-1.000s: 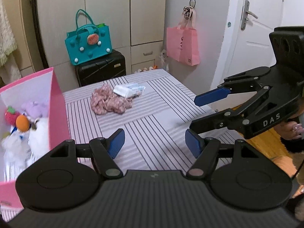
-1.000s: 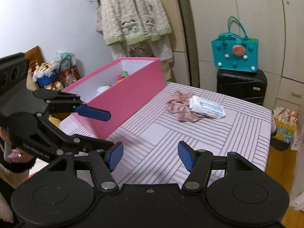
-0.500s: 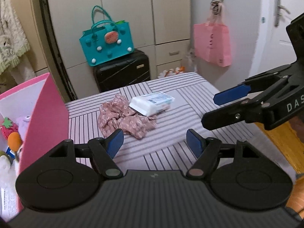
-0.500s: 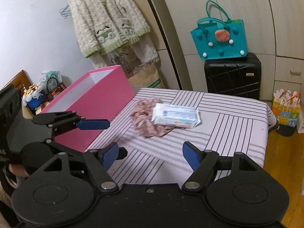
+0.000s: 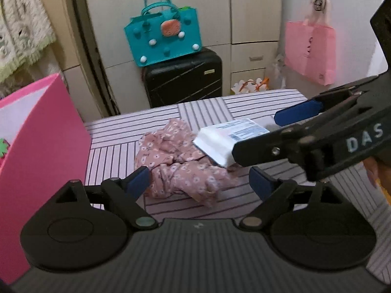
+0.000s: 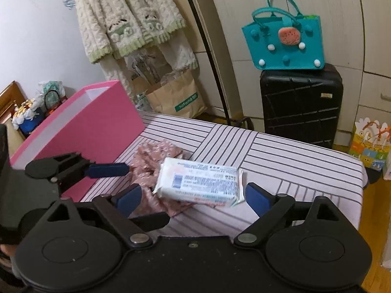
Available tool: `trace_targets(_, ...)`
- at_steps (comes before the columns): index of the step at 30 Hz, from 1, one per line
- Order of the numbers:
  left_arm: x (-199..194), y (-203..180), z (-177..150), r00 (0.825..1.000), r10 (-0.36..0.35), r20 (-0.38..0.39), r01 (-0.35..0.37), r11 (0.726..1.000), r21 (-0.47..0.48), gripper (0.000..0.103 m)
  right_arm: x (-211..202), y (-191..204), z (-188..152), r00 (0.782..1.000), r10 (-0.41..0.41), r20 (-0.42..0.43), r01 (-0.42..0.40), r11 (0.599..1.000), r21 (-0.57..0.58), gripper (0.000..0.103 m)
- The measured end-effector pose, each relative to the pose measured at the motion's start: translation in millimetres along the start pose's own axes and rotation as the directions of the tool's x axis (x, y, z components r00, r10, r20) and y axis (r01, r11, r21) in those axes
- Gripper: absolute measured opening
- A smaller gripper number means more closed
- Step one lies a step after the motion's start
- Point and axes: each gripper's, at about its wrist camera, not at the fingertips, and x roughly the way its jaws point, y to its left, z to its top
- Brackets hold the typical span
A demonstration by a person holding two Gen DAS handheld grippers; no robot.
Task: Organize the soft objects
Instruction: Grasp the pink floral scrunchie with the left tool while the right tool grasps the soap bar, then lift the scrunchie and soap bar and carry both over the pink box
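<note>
Both grippers moved closer, jaws opening, empty: left gripper [image 5: 199, 179] at crumpled pink floral cloth [image 5: 178, 166], right gripper [image 6: 193, 195] at white wipes pack [image 6: 199, 182].

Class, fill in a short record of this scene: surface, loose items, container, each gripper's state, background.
surface: striped tablecloth
loose items: pink floral cloth, crumpled; white tissue pack resting partly on the cloth
container: pink box, at the left of the table, open top
left gripper: jaws opening, nothing gripped, cloth just ahead
right gripper: jaws opening, nothing gripped, tissue pack just ahead
background: teal bag on black suitcase; cream cardigan hanging
</note>
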Motion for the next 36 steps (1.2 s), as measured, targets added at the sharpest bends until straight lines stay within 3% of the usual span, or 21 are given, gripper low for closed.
trace_targets(5,6,1,2,0.999,0.022,0.029,-0.023,1.0,0.01,0.093,17,-9,5,1.0,-0.023,0.01,0.023,0.999,0.044,0.096)
trace_targets(10,19,-7,1,0.999,0.03,0.016,-0.031,0.998,0.062,0.094,36,-24,8,0.999,0.036,-0.031,-0.032,0.992,0.121,0.097)
trace_targets(14,25,-11,-1,0.999,0.043,0.011,-0.044,0.995,0.087,0.096,36,-24,6,0.999,0.049,-0.017,-0.047,0.993,0.11,0.097)
trace_targets(17,28,-8,1,0.999,0.049,0.01,-0.05,0.997,0.064,0.096,36,-20,3,0.999,0.045,-0.02,-0.043,0.995,0.085,0.085)
trace_targets(19,31,-4,2,0.999,0.034,0.001,-0.034,0.999,0.03,0.095,34,-17,0,1.0,0.014,-0.008,-0.014,0.998,0.064,0.083)
trace_targets(22,31,3,1,1.0,-0.022,-0.008,0.022,1.0,-0.009,0.081,26,-17,-3,1.0,-0.021,0.016,0.02,0.998,0.051,0.083)
trace_targets(24,28,3,1,0.999,-0.04,-0.005,0.04,0.999,0.012,0.065,20,-19,-5,0.999,-0.035,0.031,0.033,0.998,0.054,0.083)
trace_targets(28,26,-1,0,0.999,-0.047,0.012,0.047,0.999,0.028,0.046,11,-27,-8,0.998,-0.029,0.05,0.025,0.997,0.077,0.083)
trace_targets(30,25,-2,0,0.999,-0.036,0.022,0.036,0.999,0.028,0.029,8,-32,-11,0.998,-0.028,0.059,0.022,0.995,0.094,0.083)
trace_targets(36,23,5,-1,0.999,-0.025,0.029,0.026,0.999,-0.047,0.021,1,-36,-22,0.998,-0.022,0.065,0.015,0.994,0.113,0.083)
